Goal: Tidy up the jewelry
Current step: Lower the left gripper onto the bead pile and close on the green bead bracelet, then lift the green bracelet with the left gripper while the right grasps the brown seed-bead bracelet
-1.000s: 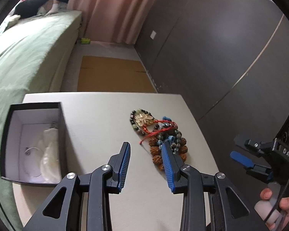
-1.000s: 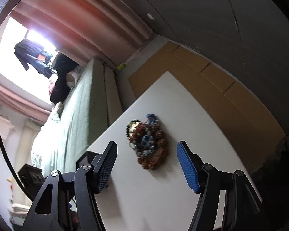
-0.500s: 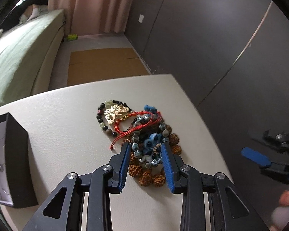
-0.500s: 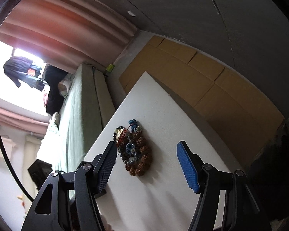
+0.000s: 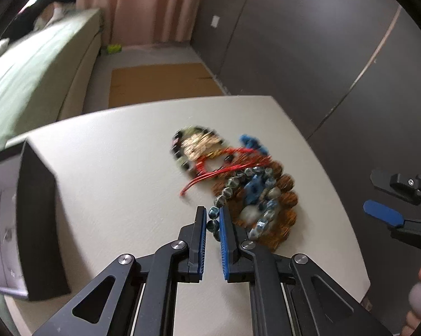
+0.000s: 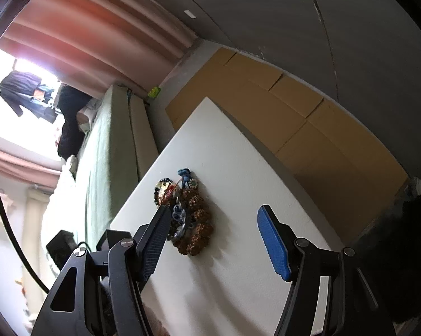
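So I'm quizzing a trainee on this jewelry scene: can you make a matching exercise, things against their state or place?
Things:
1. left tool
2. right tool
3. black gift box with white lining
4. brown seed-bead bracelet

States:
a. jaws wide apart, holding nothing
b. at the table's left edge
c. closed on the blue-grey glass-bead strand
d. bottom of the jewelry pile

Pairs: 1-c, 2-a, 3-b, 4-d
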The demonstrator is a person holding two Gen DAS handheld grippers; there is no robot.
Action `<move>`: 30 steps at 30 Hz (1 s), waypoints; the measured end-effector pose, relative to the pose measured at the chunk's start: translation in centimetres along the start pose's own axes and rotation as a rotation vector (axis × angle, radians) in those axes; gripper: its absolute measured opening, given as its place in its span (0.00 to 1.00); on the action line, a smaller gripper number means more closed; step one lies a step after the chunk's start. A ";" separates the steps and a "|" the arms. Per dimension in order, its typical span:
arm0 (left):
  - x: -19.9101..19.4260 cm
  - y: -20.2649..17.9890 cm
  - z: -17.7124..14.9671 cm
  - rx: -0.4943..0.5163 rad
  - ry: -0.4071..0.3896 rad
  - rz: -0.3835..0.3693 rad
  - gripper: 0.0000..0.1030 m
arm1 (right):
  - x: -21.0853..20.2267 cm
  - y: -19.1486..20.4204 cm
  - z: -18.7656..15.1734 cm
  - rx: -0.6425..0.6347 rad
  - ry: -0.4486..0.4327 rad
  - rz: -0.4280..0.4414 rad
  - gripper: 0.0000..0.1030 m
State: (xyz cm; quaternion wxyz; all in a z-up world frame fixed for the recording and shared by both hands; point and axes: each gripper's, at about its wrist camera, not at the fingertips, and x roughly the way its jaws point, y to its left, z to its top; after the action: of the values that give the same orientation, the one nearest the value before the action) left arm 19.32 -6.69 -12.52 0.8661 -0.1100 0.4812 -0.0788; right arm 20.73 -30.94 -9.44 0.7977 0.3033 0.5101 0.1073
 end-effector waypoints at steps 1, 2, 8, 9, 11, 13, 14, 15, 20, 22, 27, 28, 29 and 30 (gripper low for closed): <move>-0.4 0.3 -0.2 -0.006 0.002 0.005 0.09 | 0.2 0.2 -0.1 -0.005 0.004 -0.002 0.63; -1.0 0.8 -0.3 -0.015 -0.003 0.000 0.09 | 0.3 0.2 0.0 -0.010 0.007 -0.004 0.63; -6.0 2.4 0.1 -0.064 -0.098 -0.048 0.09 | 1.8 1.2 -0.5 -0.052 0.046 -0.021 0.63; -7.0 2.8 0.1 -0.077 -0.119 -0.056 0.09 | 2.3 1.4 -0.6 -0.061 0.056 -0.028 0.63; -8.2 3.5 0.0 -0.100 -0.144 -0.064 0.08 | 3.3 1.8 -0.9 -0.076 0.075 -0.043 0.63; -9.1 4.1 0.4 -0.117 -0.168 -0.073 0.08 | 4.6 2.3 -1.3 -0.100 0.103 -0.065 0.63; -9.7 4.5 0.5 -0.125 -0.183 -0.079 0.08 | 5.1 2.5 -1.4 -0.111 0.109 -0.073 0.63; -10.2 4.9 0.7 -0.131 -0.194 -0.083 0.08 | 5.5 2.8 -1.6 -0.126 0.113 -0.084 0.63; -11.4 7.2 1.6 -0.173 -0.227 -0.107 0.08 | 7.1 4.5 -2.3 -0.240 0.099 -0.176 0.59; -11.8 7.9 1.7 -0.179 -0.233 -0.107 0.08 | 7.7 5.2 -2.6 -0.276 0.094 -0.217 0.57; -12.3 9.2 1.2 -0.181 -0.230 -0.091 0.08 | 8.4 6.4 -3.0 -0.346 0.053 -0.334 0.49; -12.3 9.3 1.2 -0.181 -0.228 -0.087 0.08 | 8.5 6.8 -3.2 -0.363 0.044 -0.357 0.47; -12.3 9.4 1.1 -0.177 -0.226 -0.081 0.08 | 8.5 7.0 -3.2 -0.380 0.039 -0.378 0.41; -12.4 9.5 1.1 -0.172 -0.226 -0.076 0.08 | 8.7 7.2 -3.3 -0.400 0.039 -0.396 0.23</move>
State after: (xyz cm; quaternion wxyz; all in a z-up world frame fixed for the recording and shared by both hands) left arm 14.01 5.56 -4.39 0.8985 -0.2102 0.3811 -0.0570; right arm 22.76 -19.81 -12.64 0.8373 0.0320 0.5432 0.0537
